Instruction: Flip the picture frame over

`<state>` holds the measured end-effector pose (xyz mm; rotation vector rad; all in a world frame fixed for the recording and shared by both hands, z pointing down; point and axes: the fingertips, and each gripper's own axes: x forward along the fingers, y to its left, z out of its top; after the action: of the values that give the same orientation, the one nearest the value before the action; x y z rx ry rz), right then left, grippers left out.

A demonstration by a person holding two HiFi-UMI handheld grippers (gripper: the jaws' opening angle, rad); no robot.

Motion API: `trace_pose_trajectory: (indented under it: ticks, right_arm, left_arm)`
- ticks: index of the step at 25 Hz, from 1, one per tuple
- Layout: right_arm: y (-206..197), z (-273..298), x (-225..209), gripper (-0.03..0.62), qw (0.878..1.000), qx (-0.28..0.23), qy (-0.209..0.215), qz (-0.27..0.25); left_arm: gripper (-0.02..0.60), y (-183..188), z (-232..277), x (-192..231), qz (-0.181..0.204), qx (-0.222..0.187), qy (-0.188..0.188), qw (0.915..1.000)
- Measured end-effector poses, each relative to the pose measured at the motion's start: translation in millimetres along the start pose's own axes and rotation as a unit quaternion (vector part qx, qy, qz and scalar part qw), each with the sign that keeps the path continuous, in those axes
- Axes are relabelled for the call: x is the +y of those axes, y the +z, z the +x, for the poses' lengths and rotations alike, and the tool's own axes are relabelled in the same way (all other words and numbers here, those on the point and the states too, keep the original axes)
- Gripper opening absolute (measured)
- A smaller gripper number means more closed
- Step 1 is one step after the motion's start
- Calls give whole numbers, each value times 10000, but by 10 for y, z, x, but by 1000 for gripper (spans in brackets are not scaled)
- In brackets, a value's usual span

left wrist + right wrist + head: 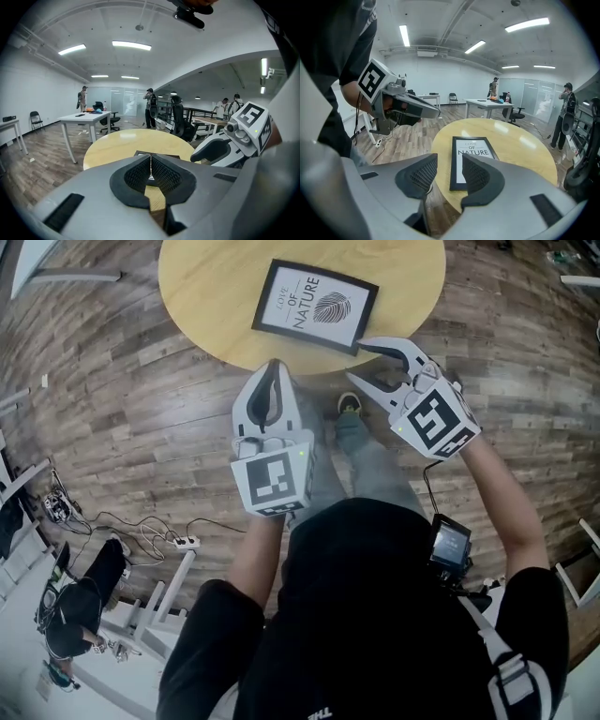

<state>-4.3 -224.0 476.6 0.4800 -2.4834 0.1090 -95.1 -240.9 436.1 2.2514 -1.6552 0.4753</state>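
Observation:
A black picture frame (316, 306) with a white "LOVE OF NATURE" print lies face up on the round wooden table (216, 287), near its front edge. My left gripper (272, 371) hovers over the floor just short of the table's edge, below the frame's left corner, with its jaws shut on nothing. My right gripper (358, 362) is open beside the frame's near right corner and is not touching it. In the right gripper view the frame (474, 150) lies ahead beyond the open jaws (450, 159). In the left gripper view the shut pads (151, 157) hide most of the frame (140, 153).
Wooden plank floor surrounds the table. The person's shoe (349, 404) is beneath the table's front edge. Cables and a power strip (183, 542) lie on the floor at left. White desks (86, 119), office chairs and several people are far across the room.

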Motion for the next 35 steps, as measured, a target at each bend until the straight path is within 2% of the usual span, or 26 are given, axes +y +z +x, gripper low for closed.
trace_pose_trajectory:
  ticks: [5,11,16,20,24,27,29,32,35]
  right_arm:
    - [-149,231,21,199,9992,245,161,-284]
    - [-353,449,-10,224,9968,589,228,-495]
    - [-524,591,24,232,9875,1058,257,-1142]
    - [-747,671,35,241,9731,1631,242,-1607]
    - [-809,657,73,242,9592,2014,315,-1958]
    - [-927,623,118,249,9363,2509,548,-2394]
    - [-972,602,113,258,9218,2725,557,-2701]
    - [-1059,635,41,271,8988,2938,317,-3239]
    - [-1104,683,5,272,8877,2913,51,-3565]
  left_arm:
    - [23,-207,133,109,18,124,27,9999]
    - [25,-300,281,201,-6,173,-5,9998]
    - [25,-385,275,234,-142,255,-10,9996]
    - [23,-480,293,263,-194,345,2,9992]
    - [25,-442,327,261,-222,327,1,9992]
    - [23,-411,329,270,-199,298,28,9994]
    - [25,-385,317,257,-228,274,46,9994]
    - [25,-420,309,232,-174,296,30,9994]
    - [23,-442,298,200,-126,313,4,9994]
